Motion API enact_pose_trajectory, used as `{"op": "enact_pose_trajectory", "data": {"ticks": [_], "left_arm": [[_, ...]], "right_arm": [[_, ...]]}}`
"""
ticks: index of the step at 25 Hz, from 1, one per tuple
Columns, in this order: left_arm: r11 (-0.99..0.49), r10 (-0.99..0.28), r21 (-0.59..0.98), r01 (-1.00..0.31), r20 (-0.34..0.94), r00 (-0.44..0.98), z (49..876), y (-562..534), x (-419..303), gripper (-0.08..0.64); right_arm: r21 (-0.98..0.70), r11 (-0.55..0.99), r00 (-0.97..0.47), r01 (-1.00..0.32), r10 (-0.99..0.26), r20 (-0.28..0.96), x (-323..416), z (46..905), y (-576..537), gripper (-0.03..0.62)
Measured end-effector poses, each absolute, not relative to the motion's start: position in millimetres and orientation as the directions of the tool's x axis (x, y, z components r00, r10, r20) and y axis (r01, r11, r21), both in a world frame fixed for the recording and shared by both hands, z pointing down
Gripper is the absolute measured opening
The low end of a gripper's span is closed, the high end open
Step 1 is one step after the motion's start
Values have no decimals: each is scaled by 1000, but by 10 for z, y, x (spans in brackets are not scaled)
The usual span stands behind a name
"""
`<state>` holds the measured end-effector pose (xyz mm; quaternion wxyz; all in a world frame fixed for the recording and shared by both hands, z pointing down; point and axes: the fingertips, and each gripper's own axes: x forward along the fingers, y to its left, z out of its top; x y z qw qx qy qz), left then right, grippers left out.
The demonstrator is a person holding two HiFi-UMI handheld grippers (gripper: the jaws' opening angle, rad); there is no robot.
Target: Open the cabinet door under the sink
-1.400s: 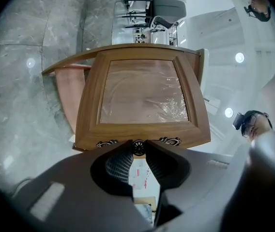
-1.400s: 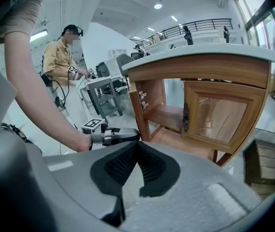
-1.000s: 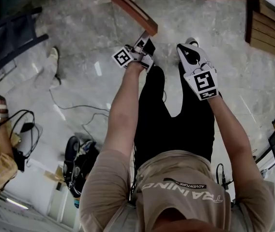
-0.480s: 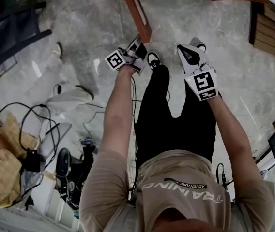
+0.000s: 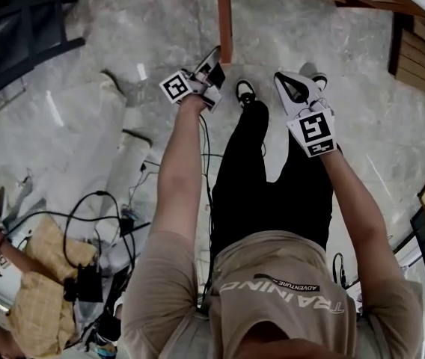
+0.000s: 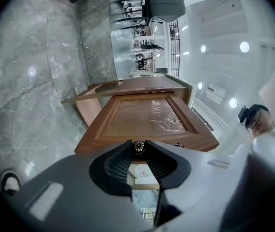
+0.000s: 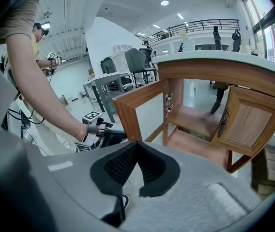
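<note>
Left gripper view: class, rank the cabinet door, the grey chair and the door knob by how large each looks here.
1. cabinet door, largest by far.
2. grey chair, far back, so it looks shrunken.
3. door knob, smallest, though nearest the camera.

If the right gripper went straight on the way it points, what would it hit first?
Probably the open cabinet door, on its white inner face near the lower edge, just ahead of the right gripper. Depth is unclear, so it may pass under instead.

Cabinet door (image 5: 224, 21) cut off at head view's top edge
</note>
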<state>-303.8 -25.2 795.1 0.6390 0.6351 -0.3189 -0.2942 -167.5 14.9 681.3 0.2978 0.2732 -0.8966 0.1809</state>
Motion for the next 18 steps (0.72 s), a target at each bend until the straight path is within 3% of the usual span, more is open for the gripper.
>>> {"op": "enact_pose_trajectory", "data": {"ticks": [11,15,18], "left_arm": [[74,-799,997,-34,80,596,7817,-358,-2997,110],[187,-765,941,-282,319,559,8044,-161,-3165,83],[299,-722,906,-300,420,550,8056,139,-3119,14]], "right_arm": [[-187,814,-717,-550,-345,605,-2197,6497,229,2],[-170,842,-726,-512,-319,610,-2159,6371,220,2],[-163,842,-718,-514,-318,620,-2043,6302,208,2]]}}
